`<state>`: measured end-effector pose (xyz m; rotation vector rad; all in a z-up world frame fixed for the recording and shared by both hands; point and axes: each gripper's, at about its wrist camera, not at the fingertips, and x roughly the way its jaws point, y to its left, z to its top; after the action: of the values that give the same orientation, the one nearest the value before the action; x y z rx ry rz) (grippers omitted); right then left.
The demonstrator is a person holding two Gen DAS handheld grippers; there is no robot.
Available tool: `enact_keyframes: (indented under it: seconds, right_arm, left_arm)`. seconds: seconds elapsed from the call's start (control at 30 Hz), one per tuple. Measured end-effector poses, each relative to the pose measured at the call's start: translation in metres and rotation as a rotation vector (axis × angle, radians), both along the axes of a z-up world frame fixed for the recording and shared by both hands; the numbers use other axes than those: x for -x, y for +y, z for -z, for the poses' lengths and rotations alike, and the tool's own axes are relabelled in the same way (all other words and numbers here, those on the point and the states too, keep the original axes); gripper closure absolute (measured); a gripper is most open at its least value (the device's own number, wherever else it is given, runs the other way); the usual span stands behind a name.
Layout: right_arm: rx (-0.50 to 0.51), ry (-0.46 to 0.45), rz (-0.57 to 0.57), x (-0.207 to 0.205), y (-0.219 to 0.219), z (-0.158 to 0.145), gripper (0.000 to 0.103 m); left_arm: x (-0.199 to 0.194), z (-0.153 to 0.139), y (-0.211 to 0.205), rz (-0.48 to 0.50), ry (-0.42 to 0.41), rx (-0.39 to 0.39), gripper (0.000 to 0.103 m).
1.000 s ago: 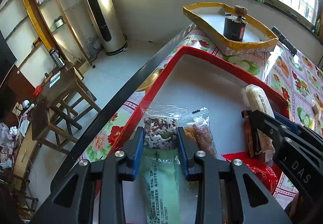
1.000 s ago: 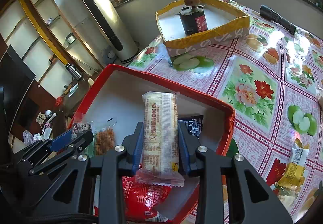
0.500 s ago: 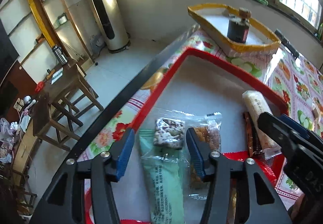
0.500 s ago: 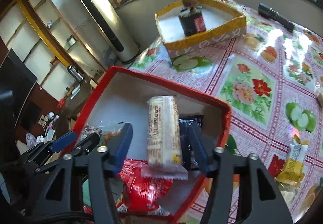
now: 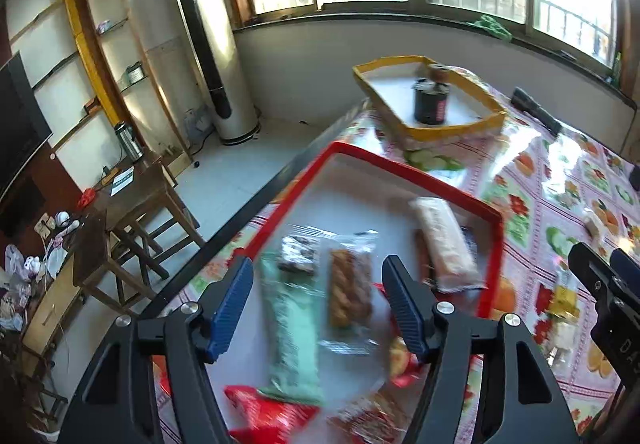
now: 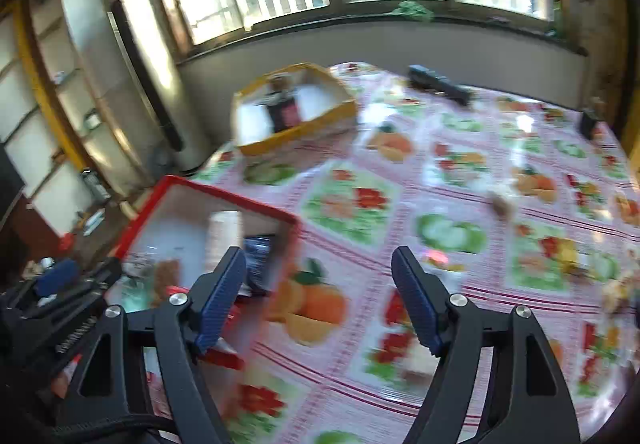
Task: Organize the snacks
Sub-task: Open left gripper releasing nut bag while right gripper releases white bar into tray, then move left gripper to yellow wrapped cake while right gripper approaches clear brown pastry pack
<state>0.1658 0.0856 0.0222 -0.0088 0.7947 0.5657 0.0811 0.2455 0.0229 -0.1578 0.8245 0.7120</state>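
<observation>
Your left gripper [image 5: 318, 296] is spread wide and carries nothing, hanging above the red tray [image 5: 404, 163] with its blue pads [image 5: 234, 304] well apart. Down between them lie a pale green packet [image 5: 292, 328] and a clear bag of twisted brown snacks [image 5: 349, 294], side by side on the tray floor. At about 11 o'clock from that bag sits a small dark speckled bar [image 5: 299, 255]. Out at 1 o'clock a long white wrapped bar [image 5: 442, 240] lies along the tray's right side, with a dark packet [image 5: 469, 244] just beside it against the wall. Red wrappers [image 5: 272, 414] crowd the near end at 6 o'clock; that part is blurred.

Your right gripper [image 6: 320, 304] is spread wide too, with nothing between its pads, over the flowered worktop [image 6: 460, 171] outside the tray. The red tray [image 6: 208, 187] sits at 10 o'clock in that view, white bar [image 6: 224, 240] and dark packet [image 6: 258, 264] inside, though everything there is smeared. A yellow wrapped snack [image 5: 564, 298] lies loose on the worktop at 3 o'clock of the left view, just beyond the tray. Far off at 12 o'clock stands a yellow box [image 5: 460, 123] with a dark jar [image 5: 430, 105] in it, and a black flashlight [image 6: 438, 83] beside it.
</observation>
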Motion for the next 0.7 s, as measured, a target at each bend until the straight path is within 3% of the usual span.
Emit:
enact_keyframes:
  seconds: [0.4, 0.7]
  right_arm:
    - [0.103, -0.058, 0.186, 0.016, -0.088, -0.001, 0.022]
    - [0.097, -0.055, 0.266, 0.030, -0.142, 0.004, 0.018]
  left_arm:
    - [-0.009, -0.005, -0.073, 0.145, 0.013, -0.018, 0.031]
    - [-0.012, -0.002, -0.119, 0.234, 0.035, -0.039, 0.030]
